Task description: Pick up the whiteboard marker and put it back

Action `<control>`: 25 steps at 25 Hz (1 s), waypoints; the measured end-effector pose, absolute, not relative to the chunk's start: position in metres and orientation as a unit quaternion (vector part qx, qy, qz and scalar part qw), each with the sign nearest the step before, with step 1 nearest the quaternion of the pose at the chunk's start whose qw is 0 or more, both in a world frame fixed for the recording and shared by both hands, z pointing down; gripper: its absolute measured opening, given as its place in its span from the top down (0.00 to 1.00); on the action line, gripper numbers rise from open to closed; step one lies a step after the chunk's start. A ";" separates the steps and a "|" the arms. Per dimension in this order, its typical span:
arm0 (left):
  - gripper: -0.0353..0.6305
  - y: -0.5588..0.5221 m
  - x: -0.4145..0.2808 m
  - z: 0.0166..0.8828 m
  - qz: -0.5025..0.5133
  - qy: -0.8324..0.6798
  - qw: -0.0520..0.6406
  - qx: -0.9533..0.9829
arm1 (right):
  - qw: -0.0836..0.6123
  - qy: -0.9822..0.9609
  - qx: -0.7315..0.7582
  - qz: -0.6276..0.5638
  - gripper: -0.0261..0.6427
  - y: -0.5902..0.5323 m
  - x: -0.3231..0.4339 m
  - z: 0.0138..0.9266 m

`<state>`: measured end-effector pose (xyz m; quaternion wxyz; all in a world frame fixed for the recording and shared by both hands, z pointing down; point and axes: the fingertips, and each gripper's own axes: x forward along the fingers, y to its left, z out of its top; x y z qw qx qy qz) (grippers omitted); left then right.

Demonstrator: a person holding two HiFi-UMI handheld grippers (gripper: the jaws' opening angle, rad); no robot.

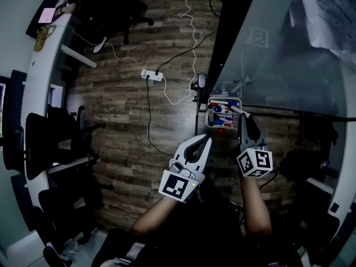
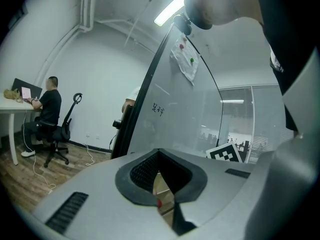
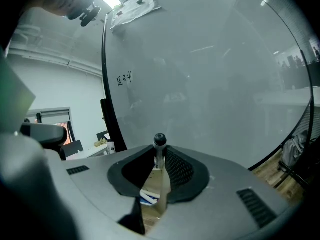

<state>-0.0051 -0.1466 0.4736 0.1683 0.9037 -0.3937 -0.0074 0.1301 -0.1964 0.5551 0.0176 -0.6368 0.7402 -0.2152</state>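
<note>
Head view first. The left tool (image 1: 208,140) hangs over the wooden floor (image 1: 133,121), its jaws drawn together to a point with nothing between them. The right tool (image 1: 242,115) is further up, its tip right at the clear box (image 1: 210,119) that sits at the lower edge of the whiteboard (image 1: 289,54). There's a clutter of red, blue and white pens (image 1: 221,109) in that box, and from up here they're too small to sort out.

Over to the left gripper view: the pads meet at the tips, so it's closed and empty. The whiteboard is leaning away ahead, and far off to the left a person (image 2: 49,104) sits at a worktop (image 2: 10,106).

Now the right gripper view, and here's the one that matters. The whiteboard marker (image 3: 159,143) is standing upright right between the jaw tips, with a pad against each side, so it's gripped. Its black cap pokes up just above the tips, in front of the whiteboard. Down through the gap below the pads you can see a blue-and-white pen (image 3: 148,198) lying in the box.
</note>
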 end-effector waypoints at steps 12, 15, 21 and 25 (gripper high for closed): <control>0.94 -0.138 -0.002 0.453 -0.018 -0.401 0.145 0.904 | 0.020 0.751 -0.628 -0.204 0.85 -0.186 0.131 0.537; 0.94 -0.134 -0.001 0.448 -0.021 -0.404 0.140 0.904 | 0.024 0.753 -0.626 -0.200 0.85 -0.182 0.131 0.531; 0.94 -0.119 0.003 0.438 -0.033 -0.405 0.135 0.904 | 0.032 0.759 -0.622 -0.187 0.85 -0.171 0.133 0.514; 0.94 -0.109 0.003 0.427 -0.026 -0.413 0.125 0.902 | 0.037 0.764 -0.620 -0.177 0.85 -0.160 0.134 0.500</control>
